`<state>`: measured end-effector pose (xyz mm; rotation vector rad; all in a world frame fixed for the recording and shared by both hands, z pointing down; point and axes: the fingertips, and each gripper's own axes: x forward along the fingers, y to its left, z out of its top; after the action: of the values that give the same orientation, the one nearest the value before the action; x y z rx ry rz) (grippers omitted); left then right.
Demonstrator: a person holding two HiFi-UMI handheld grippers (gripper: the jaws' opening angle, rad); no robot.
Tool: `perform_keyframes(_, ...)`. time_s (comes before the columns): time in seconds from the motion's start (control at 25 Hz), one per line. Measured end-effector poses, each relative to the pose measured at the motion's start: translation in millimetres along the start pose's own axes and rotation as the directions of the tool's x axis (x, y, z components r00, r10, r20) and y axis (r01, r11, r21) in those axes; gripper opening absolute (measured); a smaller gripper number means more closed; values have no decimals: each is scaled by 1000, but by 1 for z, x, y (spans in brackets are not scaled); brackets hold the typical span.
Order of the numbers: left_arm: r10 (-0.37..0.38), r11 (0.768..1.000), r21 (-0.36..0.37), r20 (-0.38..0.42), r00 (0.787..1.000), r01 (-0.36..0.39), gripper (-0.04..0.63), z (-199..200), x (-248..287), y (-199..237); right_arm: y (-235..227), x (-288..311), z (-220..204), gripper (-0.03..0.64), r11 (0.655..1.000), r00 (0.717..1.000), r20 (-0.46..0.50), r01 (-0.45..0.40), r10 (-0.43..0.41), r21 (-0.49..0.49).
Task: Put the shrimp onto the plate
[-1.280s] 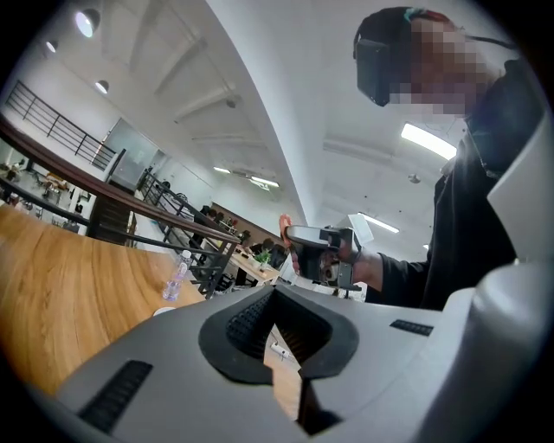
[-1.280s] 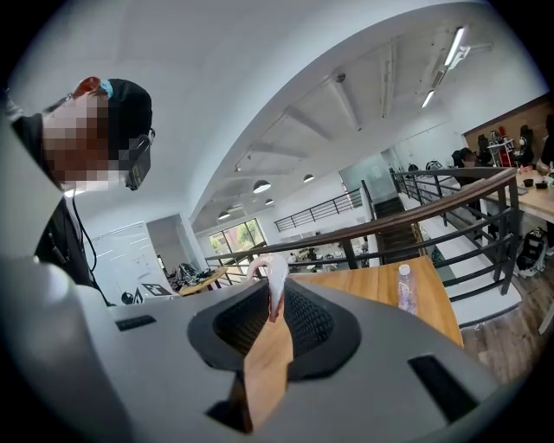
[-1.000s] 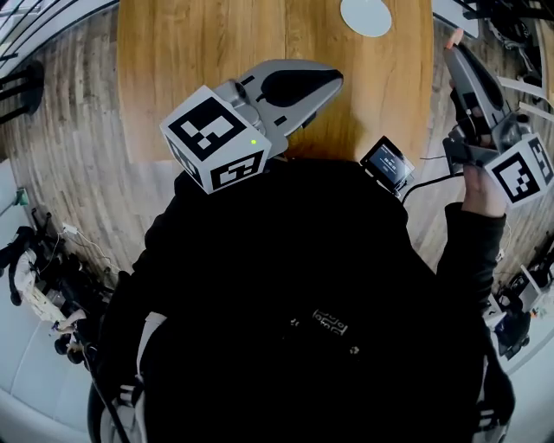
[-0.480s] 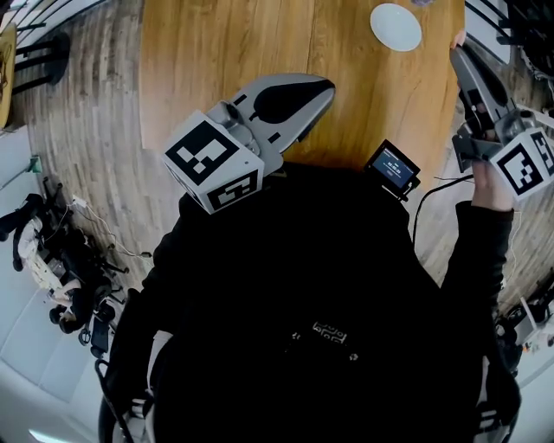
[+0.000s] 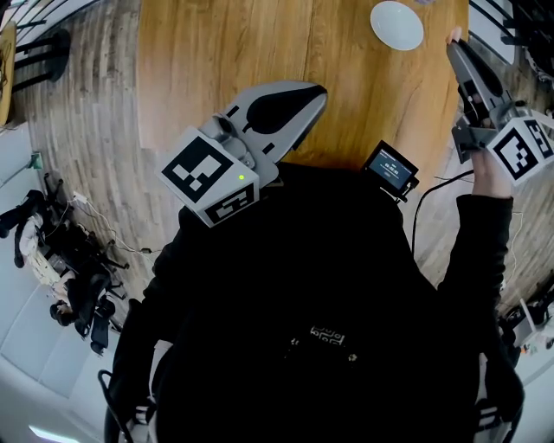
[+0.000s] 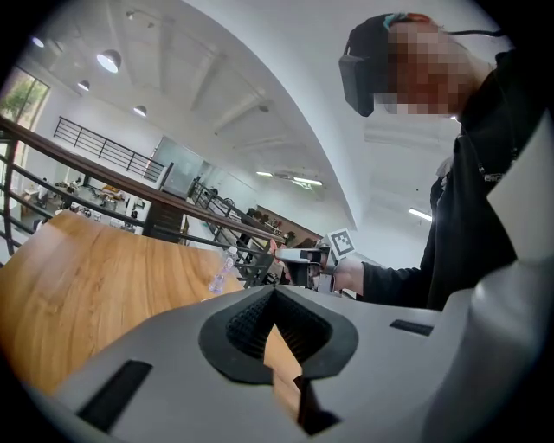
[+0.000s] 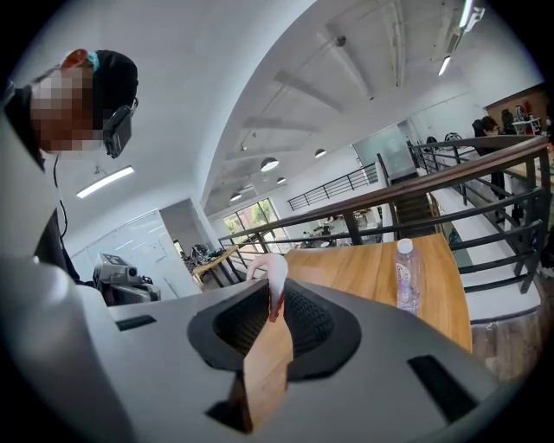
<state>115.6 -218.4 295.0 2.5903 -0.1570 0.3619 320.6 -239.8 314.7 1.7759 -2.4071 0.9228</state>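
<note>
A white plate lies at the far right of the wooden table. My right gripper is raised off the table's right edge, just right of the plate, shut on a pink-white shrimp at its tips. The right gripper view shows the shrimp pinched upright between the pads of my right gripper. My left gripper hovers over the table's near edge, shut and empty. In the left gripper view, my left gripper points toward the right gripper and shrimp.
A clear water bottle stands on the table near its far edge, also visible as a bottle in the left gripper view. A small screen device hangs at the person's chest. Black railings run behind the table.
The view has shifted so the plate shows more fully. The right gripper, still holding the shrimp, has edged up beside the plate. The left gripper has barely moved.
</note>
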Motion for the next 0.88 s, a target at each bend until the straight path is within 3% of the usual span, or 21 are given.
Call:
perform_keyframes(0.28, 44, 999, -19, -6, 999, -44, 3, -7, -7, -3, -24, 7, -16, 63, 1000, 999, -50, 5, -5, -2)
perform_keyframes(0.52, 104, 994, -29, 61, 993, -103, 3, -2, -18, 1, -49, 12, -34, 63, 999, 995, -94, 33, -32, 14)
perform_keyframes(0.88, 161, 985, -72, 77, 984, -155, 3, -14, -32, -2, -91, 28, -71, 63, 997, 984, -173, 61, -51, 52)
